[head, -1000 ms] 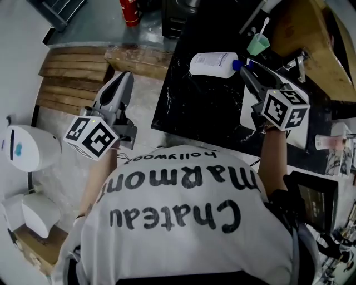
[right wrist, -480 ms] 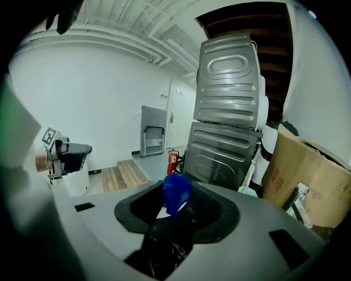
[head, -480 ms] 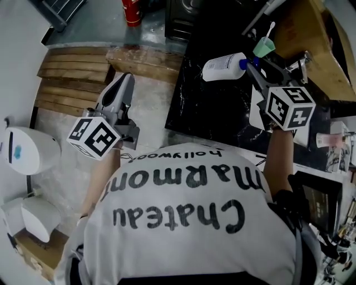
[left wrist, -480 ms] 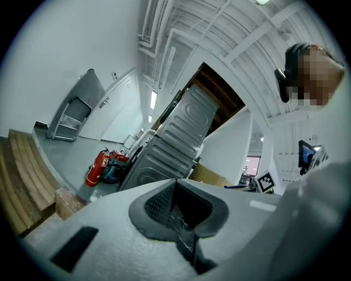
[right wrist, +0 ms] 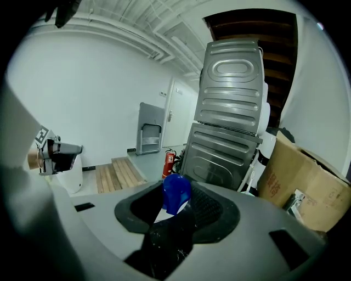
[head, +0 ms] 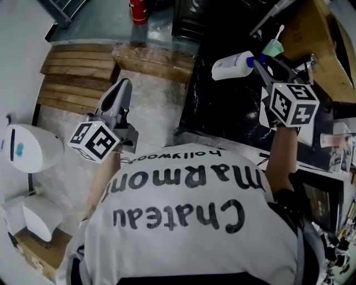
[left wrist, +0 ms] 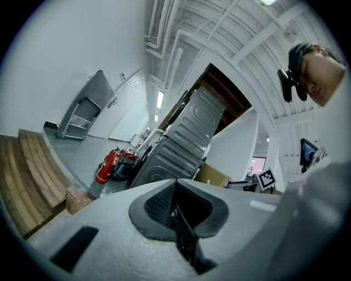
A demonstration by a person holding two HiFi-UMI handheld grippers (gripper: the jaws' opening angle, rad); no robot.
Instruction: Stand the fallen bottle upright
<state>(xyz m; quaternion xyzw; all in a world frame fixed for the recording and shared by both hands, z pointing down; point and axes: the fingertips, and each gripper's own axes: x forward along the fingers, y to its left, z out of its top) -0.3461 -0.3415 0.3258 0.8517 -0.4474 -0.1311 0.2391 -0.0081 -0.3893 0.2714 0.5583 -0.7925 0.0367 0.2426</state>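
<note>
White plastic with a blue cap (right wrist: 175, 193): that was the bottle (head: 233, 65). It lay close to flat over the far part of the black marble table (head: 222, 114), cap end toward my right hand. I could not tell whether its body touched the stone.

The right gripper (head: 261, 64) reached in from the cap side, and its own view showed the jaws clamped on the cap, blue filling the gap between the pads. I judged that hold sensible. The cap is the narrow end, so a roll of the wrist from there would swing the heavy body down under it and bring the base onto the table. The gripper pointed somewhat downward, which suited that swing.

The left gripper (head: 123, 88) hung level over the floor to the left of the table, well apart from the bottle. Its jaws were together with nothing between them. I read that as parking it out of the way, since one hand was enough here.

By my count there was one bottle, two grippers and one table. One pale green cup (head: 273, 48) with a brush in it stood just beyond the cap, near enough to be knocked as the bottle came upright. One red fire extinguisher (head: 138, 10) stood on the floor past the wooden planks (head: 78, 75).
</note>
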